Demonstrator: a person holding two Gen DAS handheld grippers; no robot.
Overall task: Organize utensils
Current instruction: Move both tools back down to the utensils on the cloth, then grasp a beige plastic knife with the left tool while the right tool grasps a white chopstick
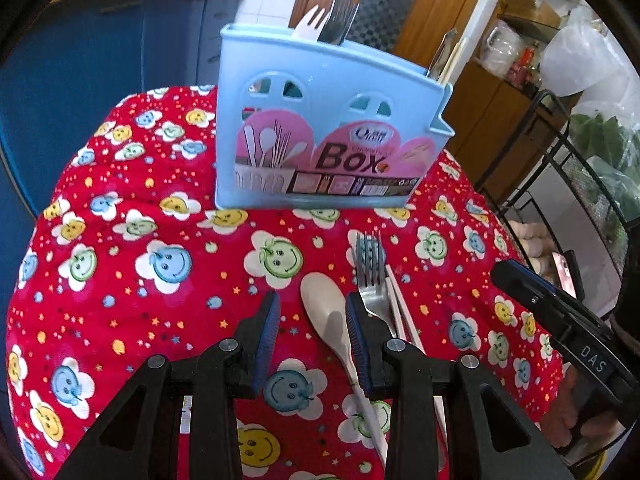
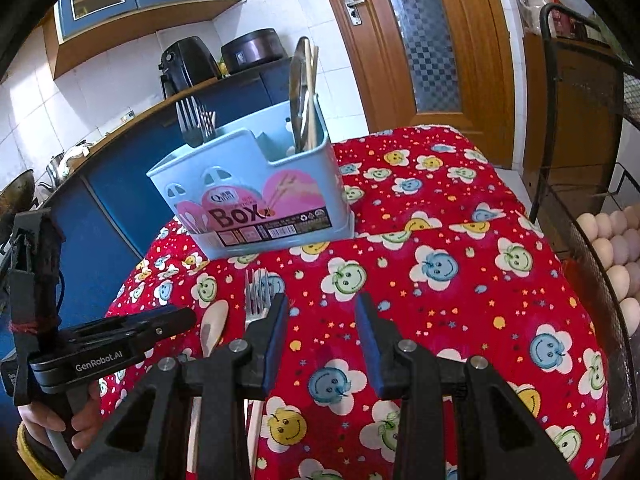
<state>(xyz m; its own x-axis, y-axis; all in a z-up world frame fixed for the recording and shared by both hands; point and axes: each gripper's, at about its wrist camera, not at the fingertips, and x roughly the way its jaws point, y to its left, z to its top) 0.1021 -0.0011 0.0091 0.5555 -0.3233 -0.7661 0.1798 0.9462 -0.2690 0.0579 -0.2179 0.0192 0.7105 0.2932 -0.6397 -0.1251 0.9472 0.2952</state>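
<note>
Pale blue plastic utensil box [image 1: 320, 132], arched cut-outs and pink label, stood at the far edge of a round table under red smiley-flower cloth [image 1: 132, 248]; steel forks [image 1: 340, 16] upright inside. On the cloth near the front edge lay a smooth cream plastic spoon [image 1: 326, 312], a steel fork [image 1: 370, 276] and pale chopsticks [image 1: 400, 304], touching. Left gripper [image 1: 310, 312] jaws spread, empty, above the spoon; right gripper [image 2: 322, 316] spread, empty. Only the right view showed eggs [image 2: 616, 248] in a wire rack.

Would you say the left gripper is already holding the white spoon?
No, the left gripper stands open above the white spoon, which lies flat on the tablecloth.
</note>
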